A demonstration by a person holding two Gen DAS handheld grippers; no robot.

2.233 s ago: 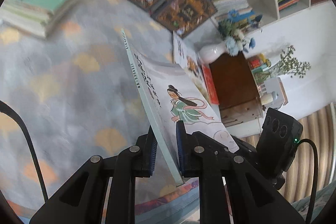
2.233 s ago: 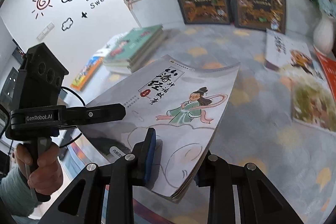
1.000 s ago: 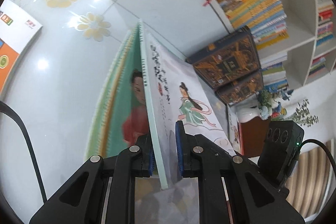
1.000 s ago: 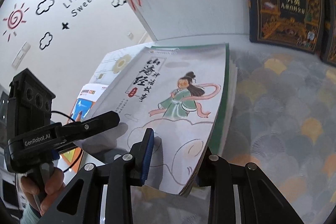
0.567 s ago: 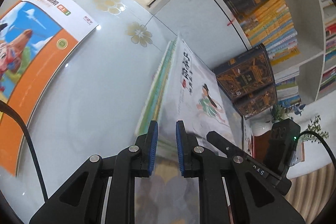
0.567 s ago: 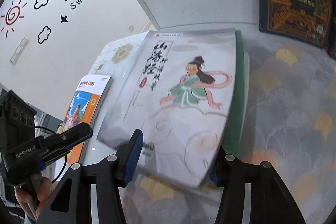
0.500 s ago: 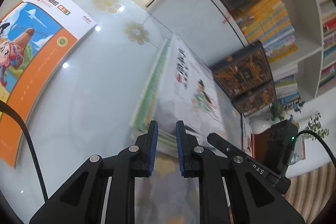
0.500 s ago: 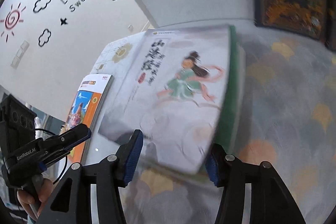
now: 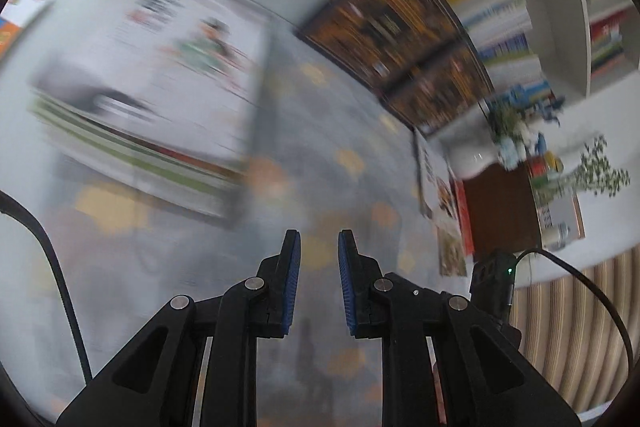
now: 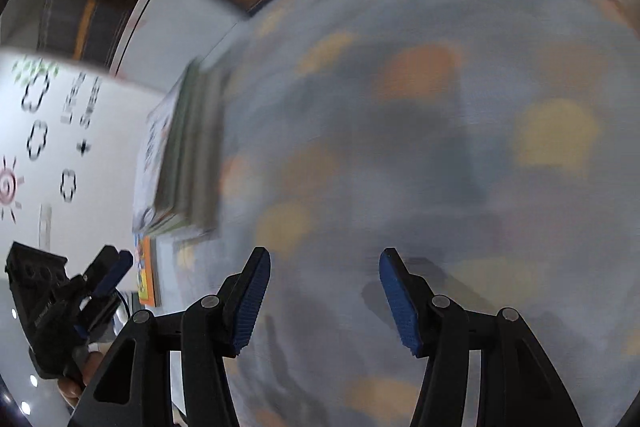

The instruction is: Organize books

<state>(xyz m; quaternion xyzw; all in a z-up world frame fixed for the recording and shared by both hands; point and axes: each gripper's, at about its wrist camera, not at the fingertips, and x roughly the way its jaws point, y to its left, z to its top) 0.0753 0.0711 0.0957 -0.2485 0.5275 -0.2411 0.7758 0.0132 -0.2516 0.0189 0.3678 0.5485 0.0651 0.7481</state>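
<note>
The white picture book with the green-robed figure [image 9: 168,67] lies on top of the stack of books [image 9: 132,155] at the left of the table; the stack also shows edge-on in the right wrist view [image 10: 184,155]. My left gripper [image 9: 318,251] is open a little and empty, pulled back from the stack. My right gripper [image 10: 324,263] is open wide and empty over the patterned tablecloth [image 10: 420,147]. Both views are motion-blurred.
Two dark ornate books [image 9: 400,39] lean against the bookshelf at the back. More loose books [image 9: 440,199] lie at the table's right end beside a white vase [image 9: 476,155]. An orange book [image 10: 146,279] lies at the left. The left gripper shows in the right wrist view [image 10: 60,303].
Both grippers let go of the white picture book, which now rests on the stack. Both have pulled back and swung right, and the right jaws opened wide.
</note>
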